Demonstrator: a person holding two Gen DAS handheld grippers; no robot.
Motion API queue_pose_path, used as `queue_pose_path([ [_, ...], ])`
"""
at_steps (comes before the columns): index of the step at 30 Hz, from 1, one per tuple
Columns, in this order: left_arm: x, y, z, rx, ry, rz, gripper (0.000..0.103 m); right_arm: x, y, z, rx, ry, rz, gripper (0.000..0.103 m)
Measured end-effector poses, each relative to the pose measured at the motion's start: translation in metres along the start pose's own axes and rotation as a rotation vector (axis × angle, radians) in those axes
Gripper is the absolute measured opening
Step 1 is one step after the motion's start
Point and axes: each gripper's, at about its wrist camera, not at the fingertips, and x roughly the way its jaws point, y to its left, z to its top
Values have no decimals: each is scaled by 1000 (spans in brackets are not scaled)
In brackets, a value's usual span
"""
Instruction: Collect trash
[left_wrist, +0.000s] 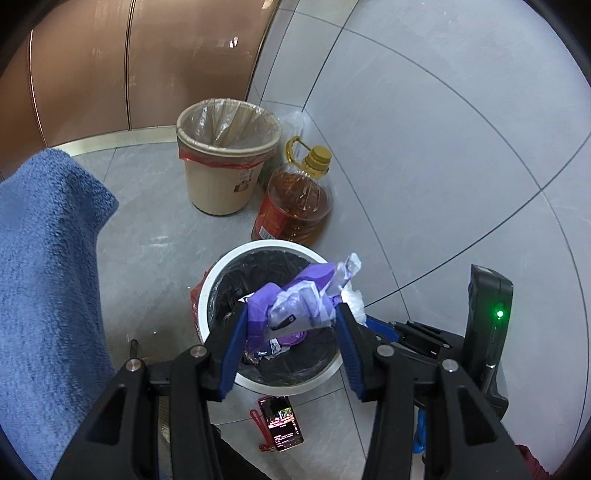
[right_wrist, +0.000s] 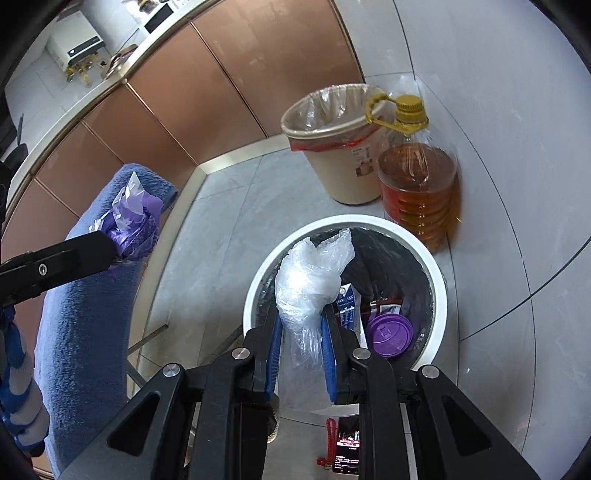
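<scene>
My left gripper (left_wrist: 291, 308) is shut on a crumpled purple plastic wrapper (left_wrist: 299, 302) and holds it above the white bin (left_wrist: 284, 384) with a black liner. The wrapper also shows in the right wrist view (right_wrist: 135, 221), held by the left gripper's finger. My right gripper (right_wrist: 301, 317) is shut on a clear plastic bag (right_wrist: 306, 288) over the white bin's (right_wrist: 439, 302) near-left rim. Inside the bin lie a purple lid (right_wrist: 389, 334) and a blue-white carton (right_wrist: 347, 304). The clear bag peeks out beside the left gripper's right finger (left_wrist: 354, 301).
A beige bin (left_wrist: 225, 158) with a clear liner stands by the copper cabinets (left_wrist: 147, 66), next to a big oil bottle (left_wrist: 295, 199). A blue towel-covered object (left_wrist: 48, 280) is at left. A lit phone (left_wrist: 280, 424) with a red strap lies on the floor before the white bin.
</scene>
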Motion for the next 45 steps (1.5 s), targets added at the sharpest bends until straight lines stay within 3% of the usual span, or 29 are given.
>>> queue_pose_path([
  [17, 32, -4, 1, -53, 42, 9, 49, 14, -16, 2, 28, 15, -26, 23],
  [19, 34, -4, 1, -66, 44, 0, 50, 14, -17, 3, 28, 14, -31, 27],
  [21, 33, -4, 1, -67, 39, -8, 53, 14, -17, 3, 25, 14, -37, 38],
  [25, 28, -6, 2, -67, 28, -12, 53, 12, -14, 0, 17, 12, -50, 42],
  [34, 0, -7, -1, -73, -16, -6, 53, -10, -2, -3, 13, -33, -110, 43],
  [45, -86, -12, -26, -38, -184, 105, 57, -75, 62, -14, -86, -174, -147, 52],
])
